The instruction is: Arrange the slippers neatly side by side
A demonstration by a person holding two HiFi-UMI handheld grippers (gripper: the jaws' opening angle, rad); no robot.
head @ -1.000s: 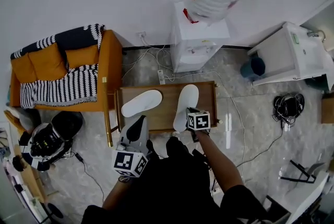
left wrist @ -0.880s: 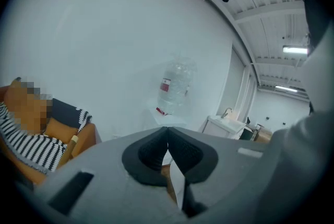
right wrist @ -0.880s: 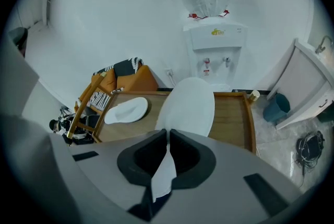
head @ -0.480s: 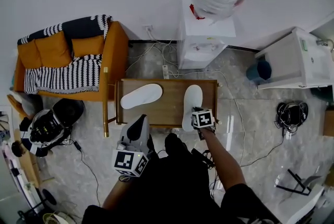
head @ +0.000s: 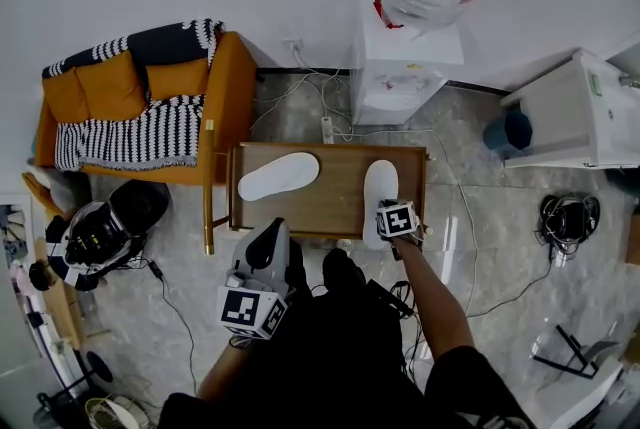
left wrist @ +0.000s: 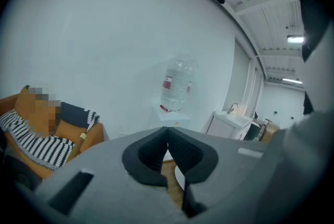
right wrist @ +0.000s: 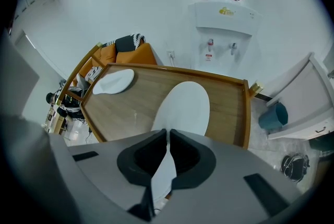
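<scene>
Right gripper [right wrist: 168, 135] pinching one white slipper at the table's right end; left gripper [left wrist: 167, 131] closed and empty.

The right gripper's jaws press together on the near edge of the right slipper [right wrist: 183, 105]. It stretches lengthwise over the wooden table [right wrist: 130, 108] close to the right rim, its far end toward the water dispenser [right wrist: 224, 14] and its near end past the table's front edge. The left gripper's jaws meet with nothing between them, and it is held short of the table. The left slipper [head: 278, 176] lies slanted at the table's left end, well apart from the gripped one and near the orange sofa [head: 225, 87].
</scene>
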